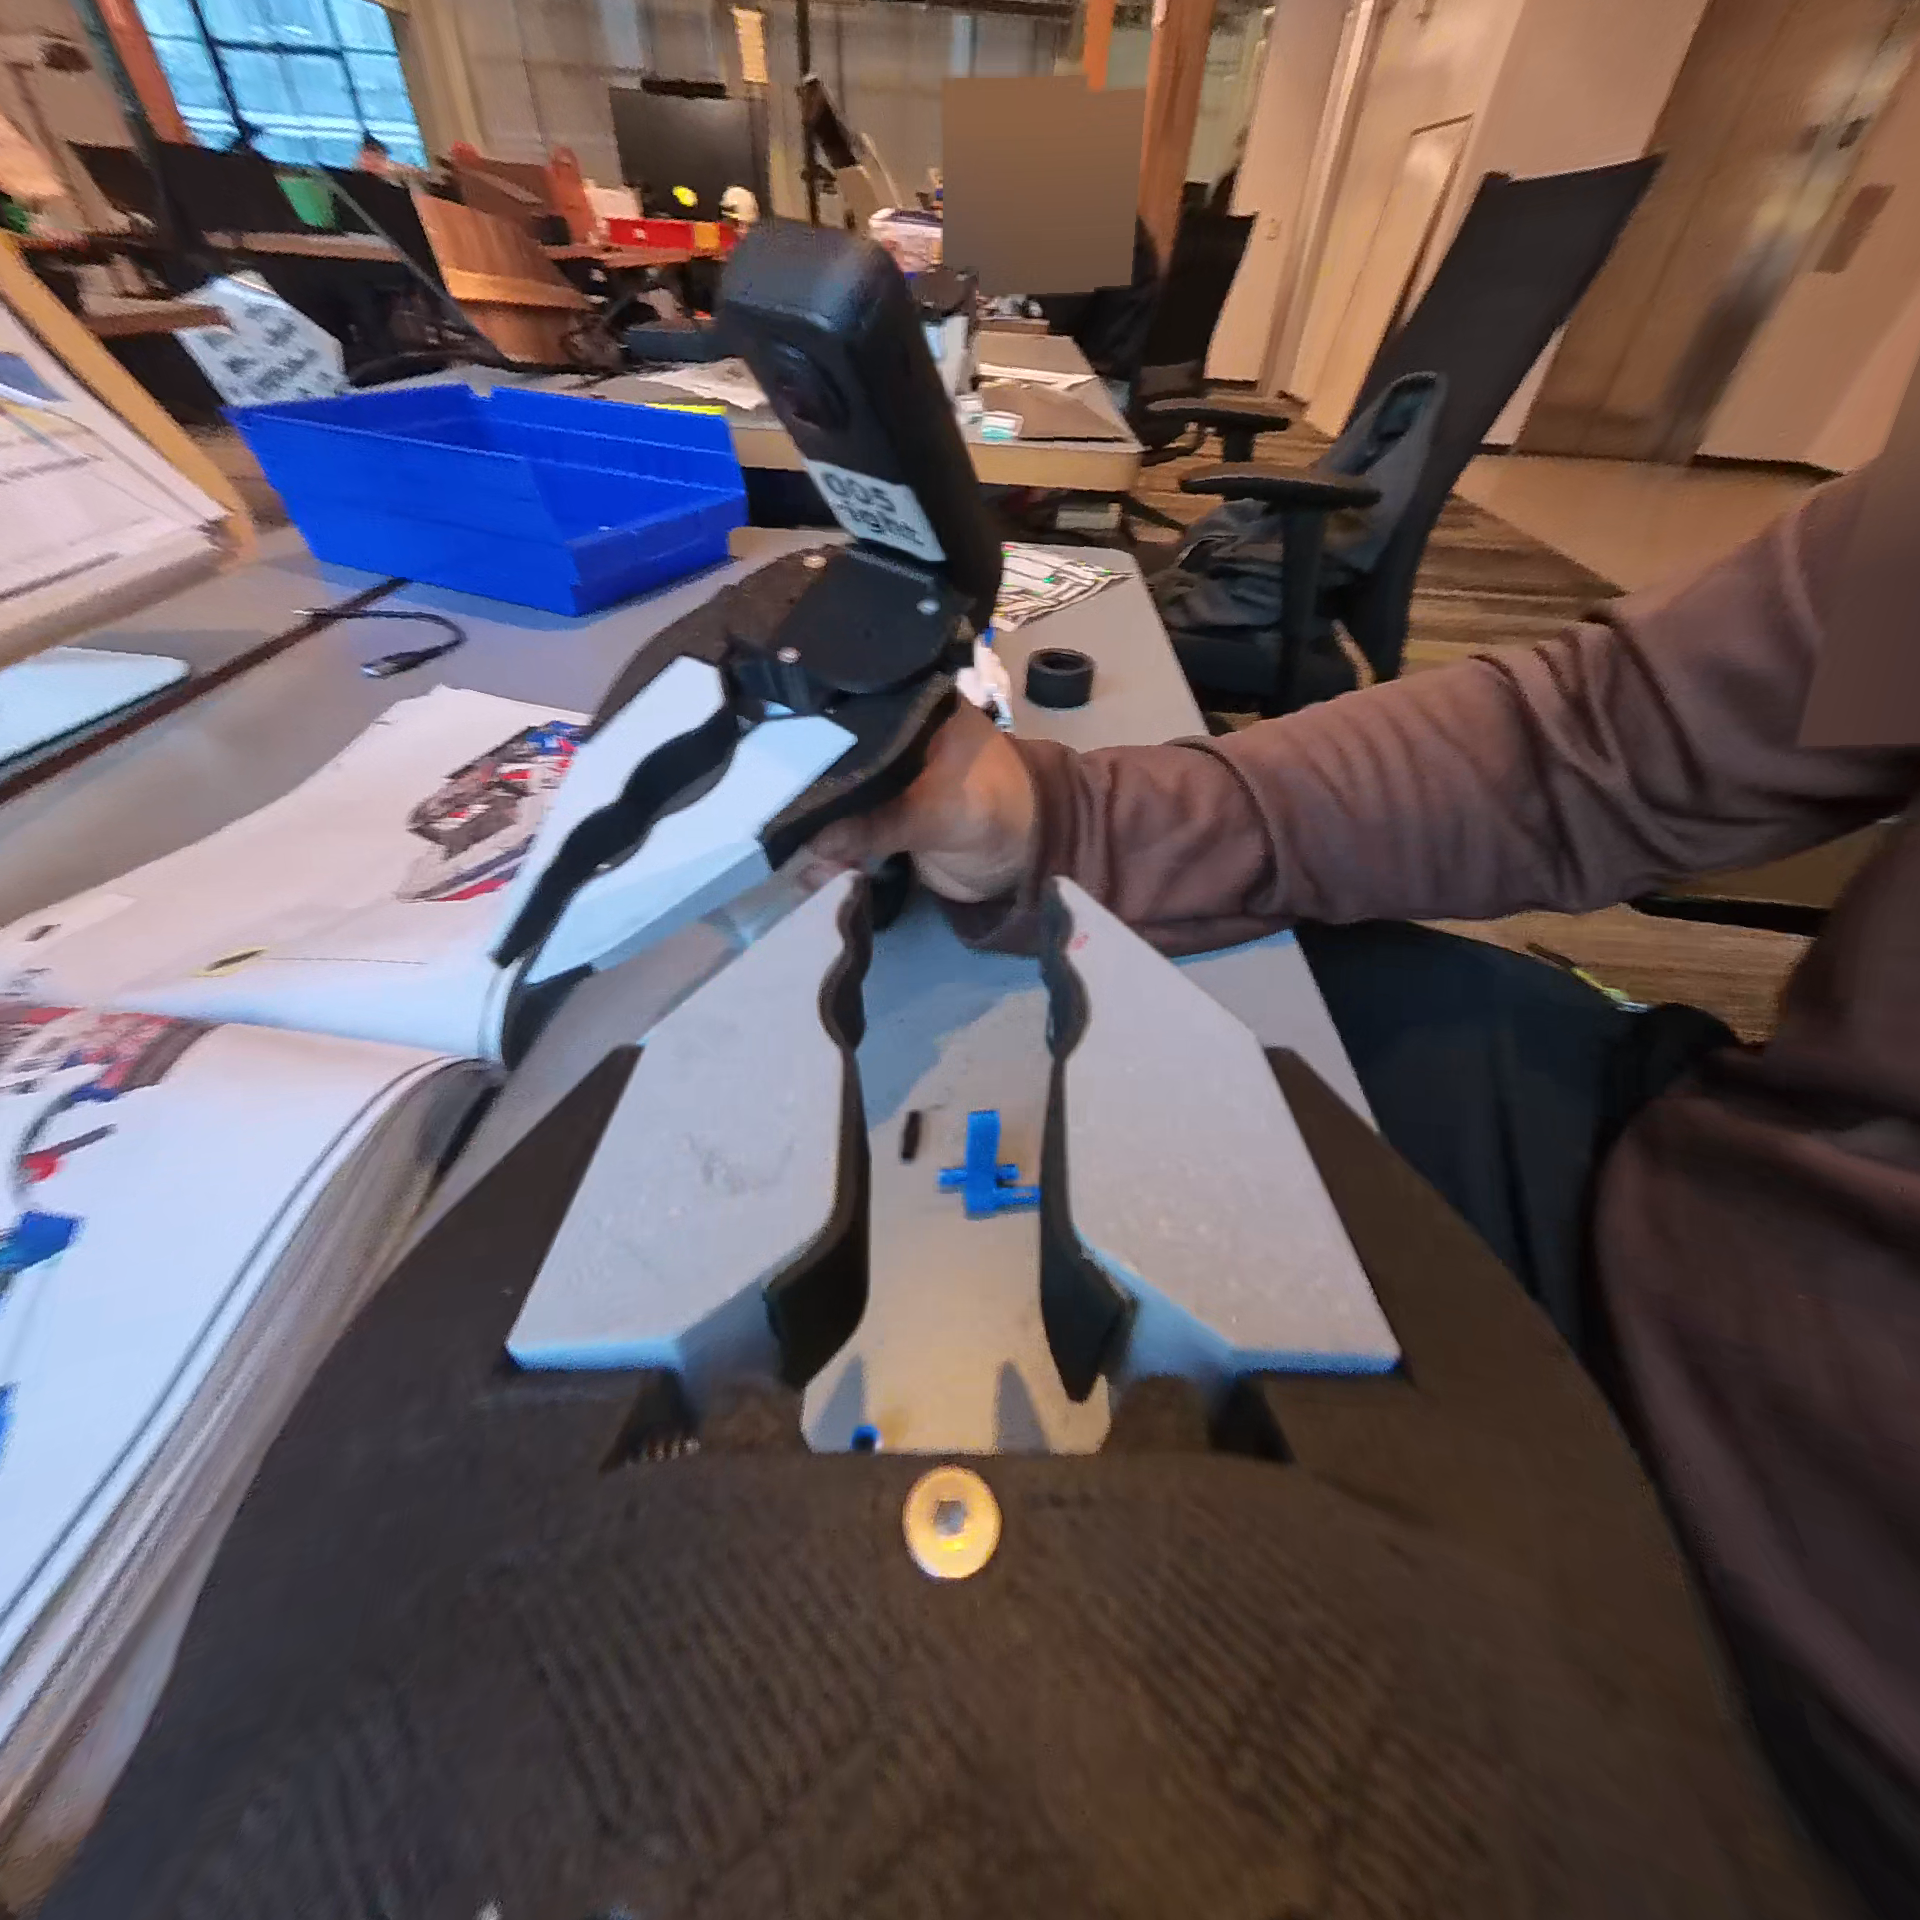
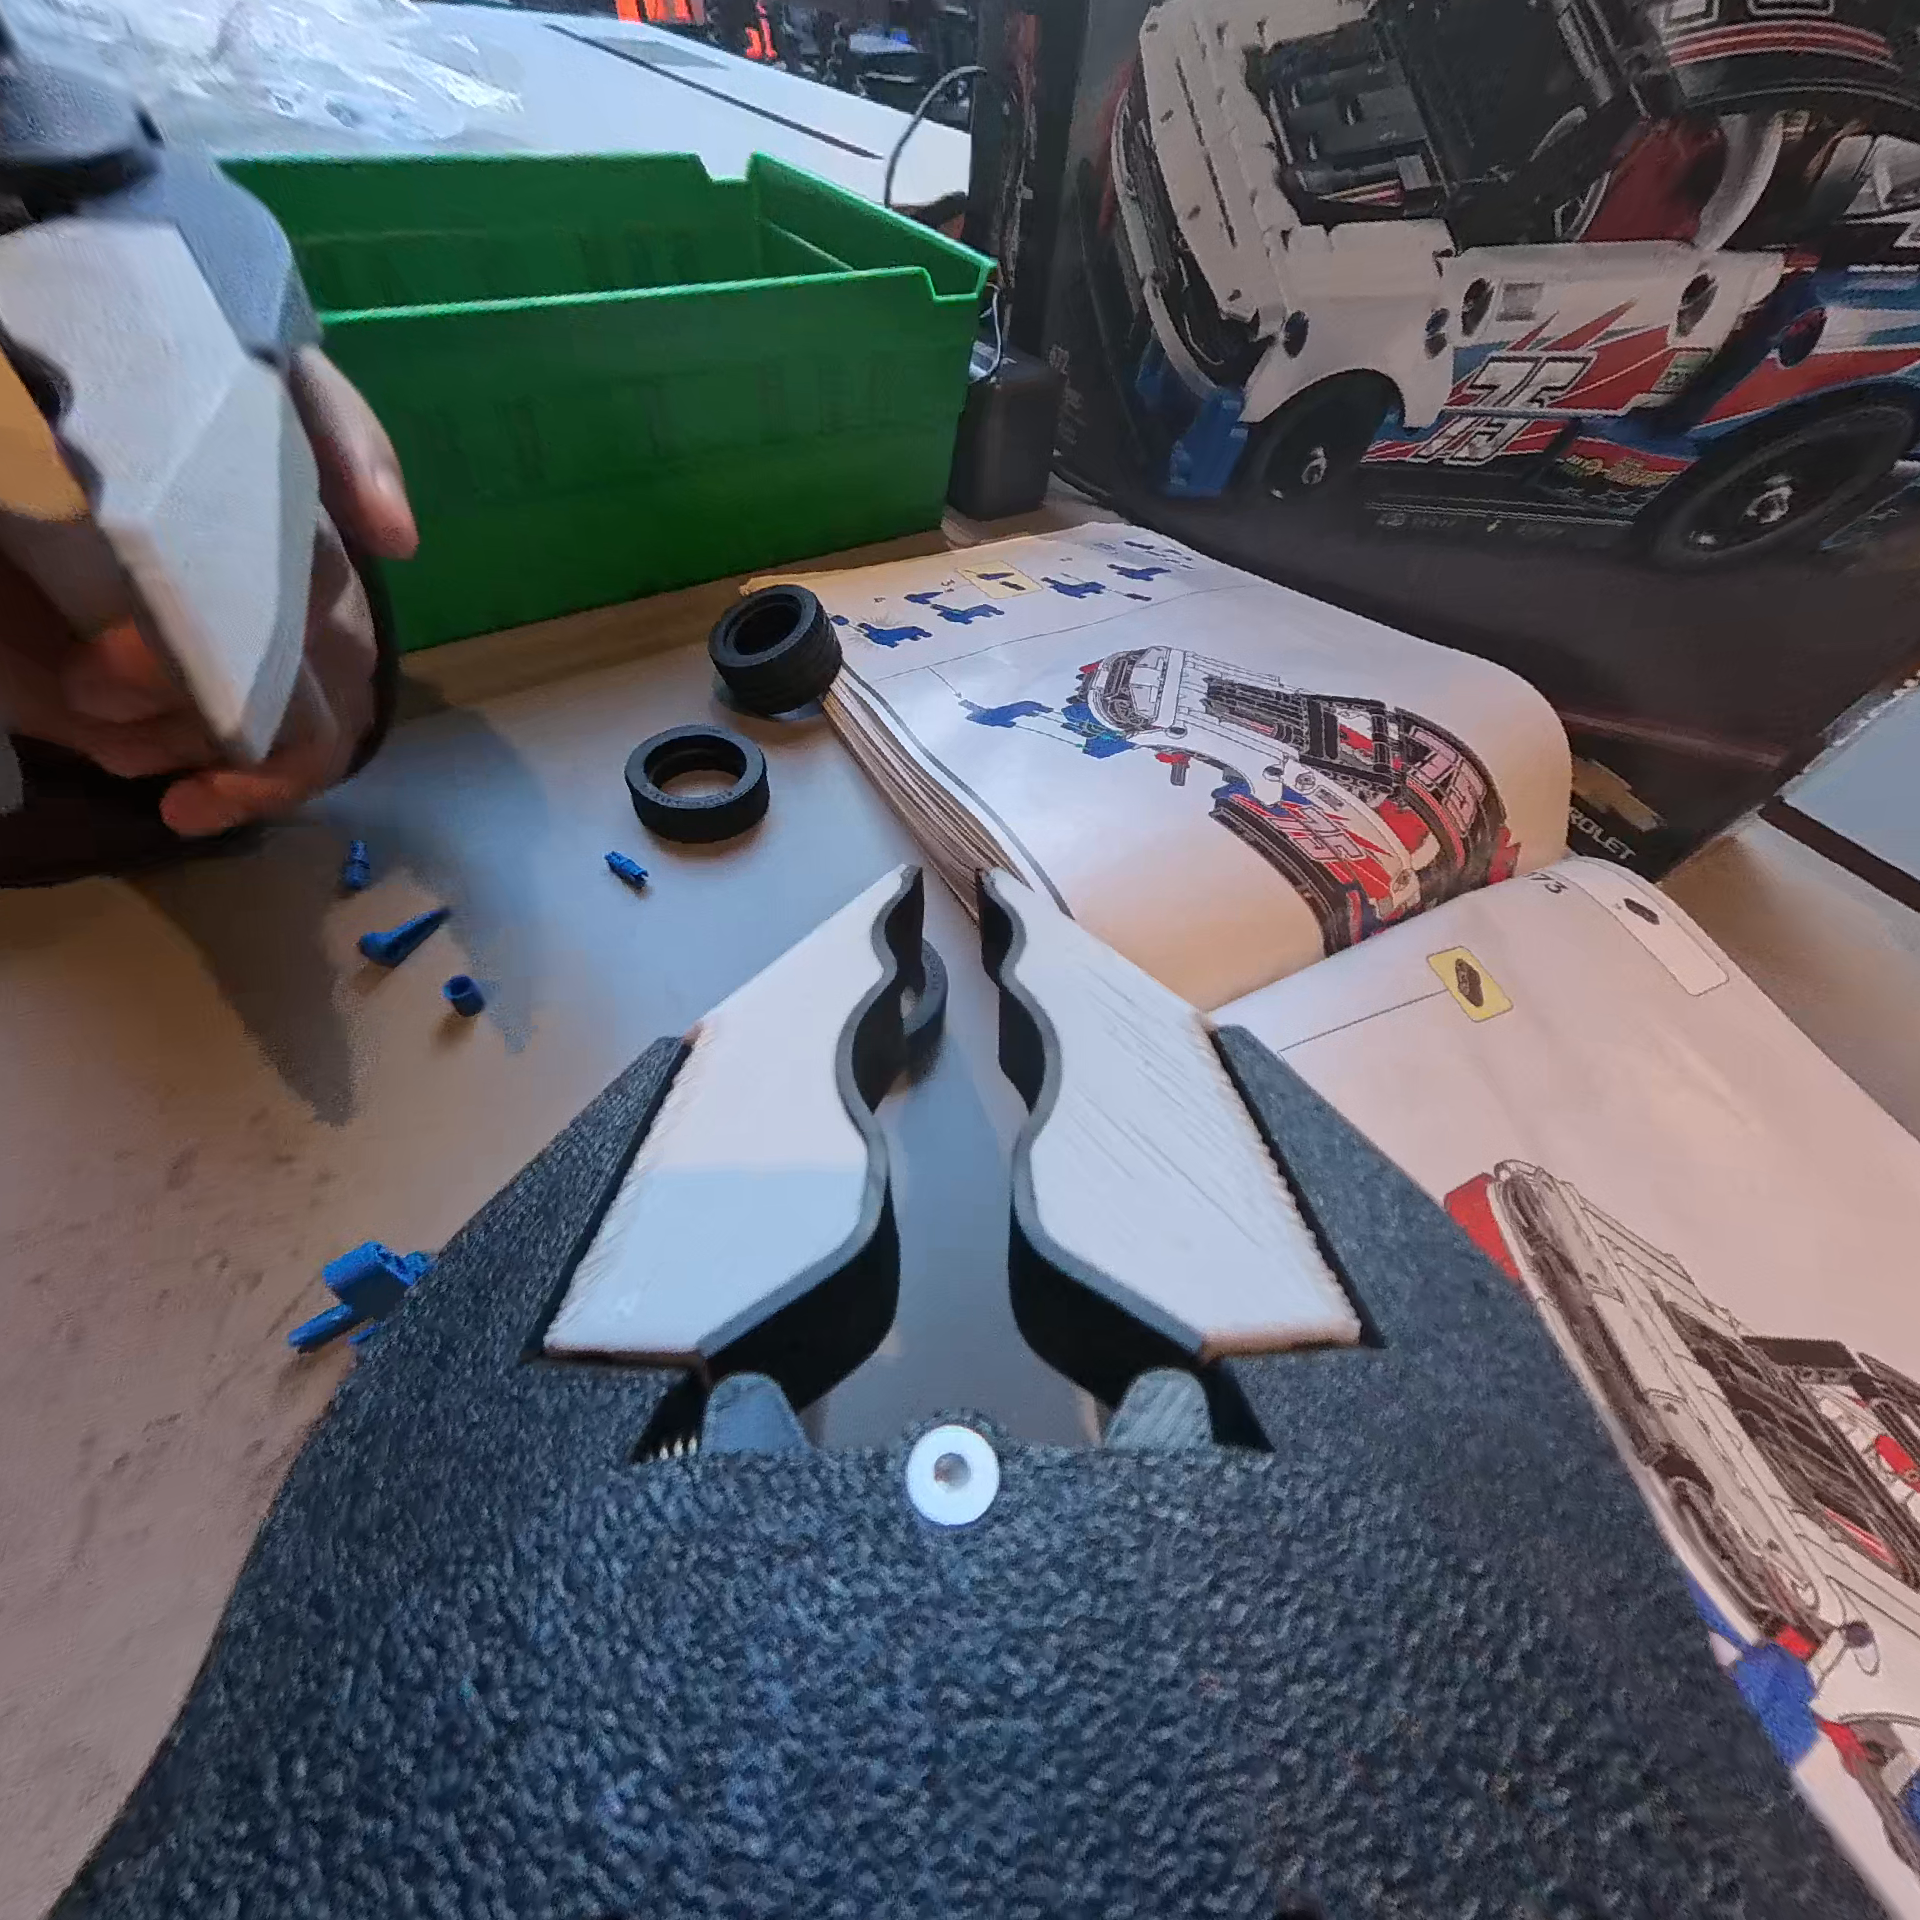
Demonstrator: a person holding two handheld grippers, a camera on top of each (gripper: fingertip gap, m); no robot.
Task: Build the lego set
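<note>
My left gripper (image 1: 951, 914) is open and empty, low over the grey table. A small blue lego piece (image 1: 982, 1164) and a short black pin (image 1: 912, 1135) lie on the table between its fingers. My right gripper (image 2: 951, 883) is slightly open, its tips at the edge of the open instruction booklet (image 2: 1195, 748). A small black ring (image 2: 930, 997) lies partly hidden behind its left finger; the right finger is clear of it. The right gripper also shows in the left wrist view (image 1: 509, 966), held by a hand. Two black tyres (image 2: 774, 649) (image 2: 696, 781) and several blue pins (image 2: 400, 935) lie ahead.
A green bin (image 2: 623, 395) stands at the back, the lego box (image 2: 1455, 312) to its right. A blue connector piece (image 2: 358, 1288) lies by the right gripper's body. A blue bin (image 1: 488, 488), a cable (image 1: 405, 644) and another tyre (image 1: 1060, 677) sit farther off. Office chairs stand beyond the table edge.
</note>
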